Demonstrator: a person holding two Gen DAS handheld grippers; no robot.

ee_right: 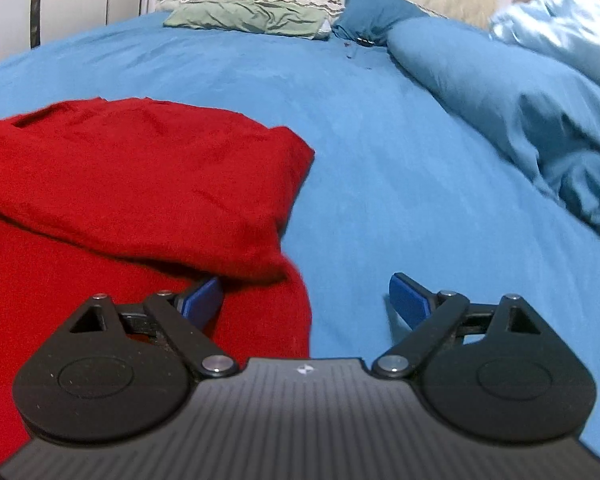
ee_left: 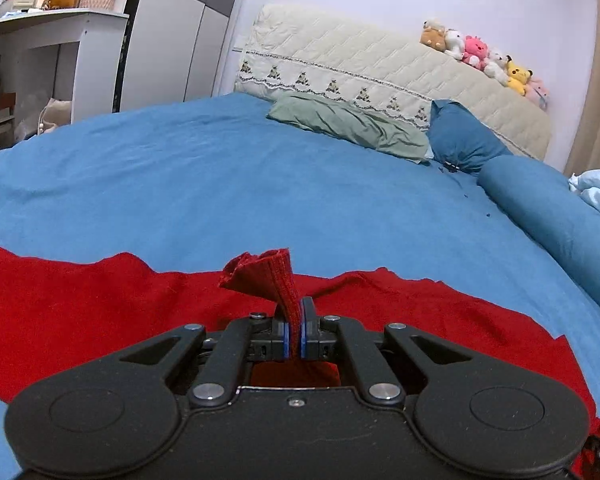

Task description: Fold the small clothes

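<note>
A red garment [ee_left: 100, 300] lies spread on the blue bed sheet [ee_left: 220, 184]. My left gripper [ee_left: 295, 316] is shut on a stitched hem of the red garment, and the pinched cloth sticks up between the blue pads. In the right wrist view the same red garment [ee_right: 140, 184] lies at the left with one layer folded over. My right gripper [ee_right: 306, 300] stands wide open at the garment's right edge. Its left fingertip [ee_right: 202, 300] sits partly under the folded layer; the right one [ee_right: 408, 300] is over bare sheet.
A green pillow [ee_left: 348, 124] and a dark blue pillow [ee_left: 464, 140] lie by the quilted headboard [ee_left: 380, 68], which carries several plush toys [ee_left: 484, 60]. A rolled blue duvet [ee_right: 520, 112] and pale blue fabric [ee_right: 564, 24] lie at the right. A white shelf [ee_left: 40, 40] stands left.
</note>
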